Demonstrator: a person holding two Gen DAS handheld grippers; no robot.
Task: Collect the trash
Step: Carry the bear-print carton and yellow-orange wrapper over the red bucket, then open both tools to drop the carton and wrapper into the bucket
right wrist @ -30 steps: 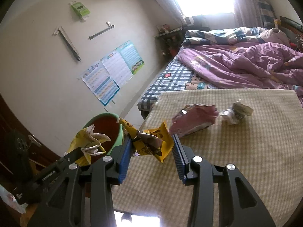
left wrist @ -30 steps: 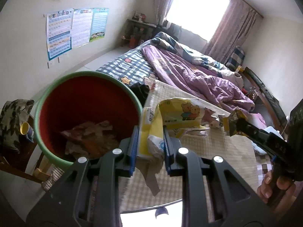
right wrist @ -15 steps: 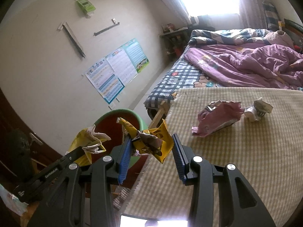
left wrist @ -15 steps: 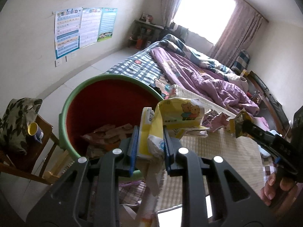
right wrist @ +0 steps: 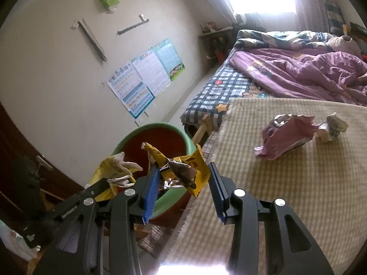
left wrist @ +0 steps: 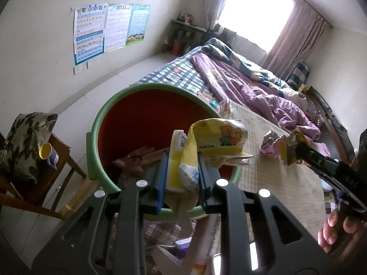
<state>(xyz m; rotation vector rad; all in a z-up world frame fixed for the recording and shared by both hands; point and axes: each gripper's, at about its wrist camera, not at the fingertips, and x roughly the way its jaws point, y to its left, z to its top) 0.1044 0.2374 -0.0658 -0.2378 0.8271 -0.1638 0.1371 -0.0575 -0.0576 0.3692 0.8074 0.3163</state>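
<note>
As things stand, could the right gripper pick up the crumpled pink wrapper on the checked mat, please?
Probably not yet: the right gripper is shut on a crumpled yellow foil wrapper. The path to the crumpled pink wrapper on the checked mat looks clear.

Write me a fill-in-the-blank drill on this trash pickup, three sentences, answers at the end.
1. The left gripper is shut on a yellow and white wrapper printed with two cartoon ____.
2. The bin has a green rim and a ____ inside.
3. Apart from the crumpled yellow wrapper in the right gripper, a ____ wrapper and a small white scrap lie on the checked mat.

Missing words: bears; red; pink
</note>
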